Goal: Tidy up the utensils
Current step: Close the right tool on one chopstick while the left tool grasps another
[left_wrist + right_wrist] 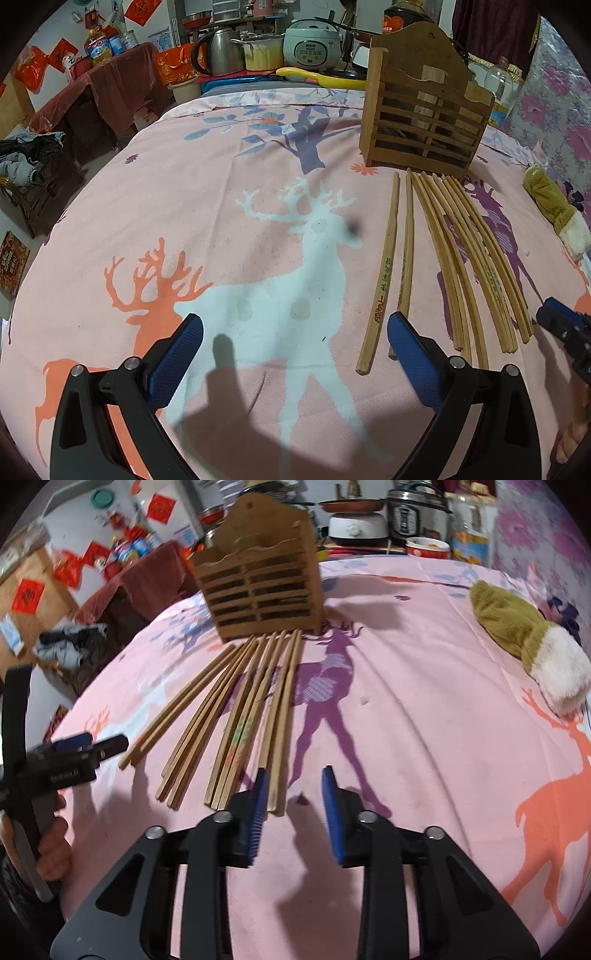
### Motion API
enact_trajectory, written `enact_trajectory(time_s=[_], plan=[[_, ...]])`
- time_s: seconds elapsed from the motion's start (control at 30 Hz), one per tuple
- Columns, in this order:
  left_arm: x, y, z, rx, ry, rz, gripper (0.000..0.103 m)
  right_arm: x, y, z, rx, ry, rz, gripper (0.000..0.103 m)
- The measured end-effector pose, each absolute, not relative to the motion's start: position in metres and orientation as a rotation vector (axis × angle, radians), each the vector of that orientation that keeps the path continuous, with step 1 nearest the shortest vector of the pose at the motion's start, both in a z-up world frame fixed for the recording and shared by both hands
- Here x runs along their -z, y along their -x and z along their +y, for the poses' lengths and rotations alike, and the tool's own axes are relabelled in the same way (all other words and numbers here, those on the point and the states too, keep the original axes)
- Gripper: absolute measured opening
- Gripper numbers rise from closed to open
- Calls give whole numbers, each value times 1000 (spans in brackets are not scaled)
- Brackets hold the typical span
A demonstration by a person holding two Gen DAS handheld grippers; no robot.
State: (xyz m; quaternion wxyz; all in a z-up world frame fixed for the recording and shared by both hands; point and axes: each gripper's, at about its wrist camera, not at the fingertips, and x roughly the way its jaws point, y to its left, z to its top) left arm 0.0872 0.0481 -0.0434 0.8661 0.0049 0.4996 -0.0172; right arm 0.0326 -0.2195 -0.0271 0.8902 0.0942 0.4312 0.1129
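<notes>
Several wooden chopsticks (461, 258) (240, 709) lie fanned out on the pink deer-print cloth (258, 206) (424, 709), their far tips at the foot of a slatted wooden holder (424, 110) (258, 583). My right gripper (295, 775) hovers low over the near ends of the rightmost chopsticks. Its jaws are narrowed but still apart, and those ends lie just inside the left pad with no pad pressing on them. My left gripper (295, 320) is wide open over the white deer with nothing between its fingers; one chopstick's near end sits by its right finger (410, 350).
An olive plush mitten with a white cuff (554, 206) (517, 635) lies at the right of the cloth. A rice cooker (312, 44), a kettle (221, 51) and pots crowd the far edge. The cloth drops off at the left toward a dark red covered table (110, 81).
</notes>
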Motion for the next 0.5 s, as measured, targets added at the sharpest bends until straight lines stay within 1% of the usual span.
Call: enact_trajectory(time_s=[0.03,0.1,0.37,0.47,0.5], plan=[[43,-87,49,37,-5,1047,98,27,-33,-219,-241,-191,900,26],[42,-87,51,38,6,1046,98,29,-33,-218,-247,-188,909,20],[42,-86,51,44,3,1041,98,33,-26,-205,-256,-115,928,20],[41,-83,50,49,-9,1038,98,37,-29,-213,-218,-129,944,8],[42,-81,50,53,-11,1038,98,37,-30,-220,-202,-153,944,8]])
